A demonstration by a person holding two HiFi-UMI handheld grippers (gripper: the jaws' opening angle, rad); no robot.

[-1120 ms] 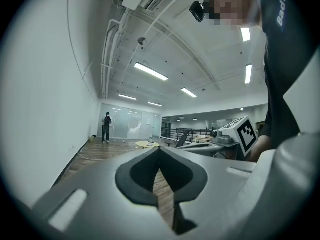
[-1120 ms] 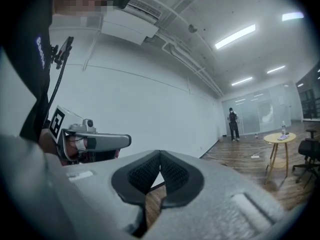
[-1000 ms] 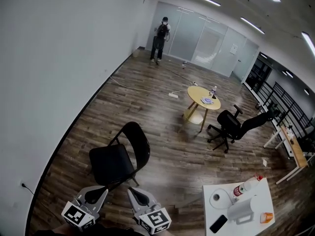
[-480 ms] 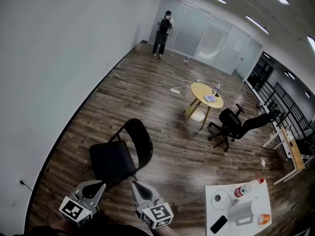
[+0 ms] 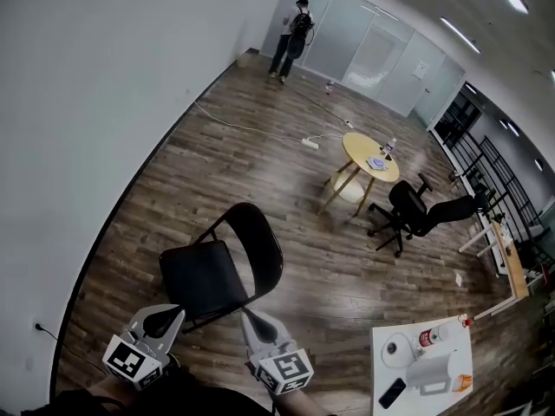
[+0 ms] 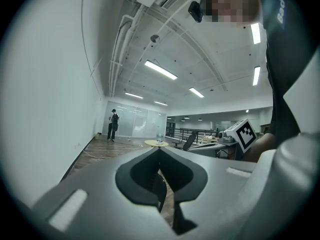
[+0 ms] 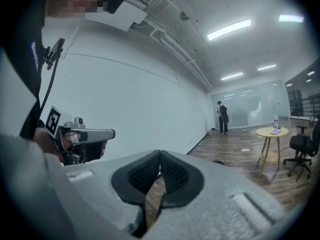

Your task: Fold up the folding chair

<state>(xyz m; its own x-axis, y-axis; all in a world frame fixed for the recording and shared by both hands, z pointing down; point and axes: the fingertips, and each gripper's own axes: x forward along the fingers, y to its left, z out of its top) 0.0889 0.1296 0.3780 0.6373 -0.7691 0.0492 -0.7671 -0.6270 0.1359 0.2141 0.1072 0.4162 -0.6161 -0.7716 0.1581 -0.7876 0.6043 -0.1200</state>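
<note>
- The folding chair (image 5: 221, 271) stands unfolded on the wood floor (image 5: 260, 146), with its black seat level and its curved backrest upright (the white wall is near on its left).
- The left gripper (image 5: 163, 321) is just in front of the seat's near edge, its jaws clenched together with nothing between them.
- The right gripper (image 5: 253, 322) is just beside the base of the backrest, its jaws likewise pressed together and empty.
- Well apart from the chair are a round yellow table (image 5: 371, 156), a black office chair (image 5: 412, 215) and a white table (image 5: 455, 358).
- A person (image 5: 295, 26) stands by the far glass wall.
</note>
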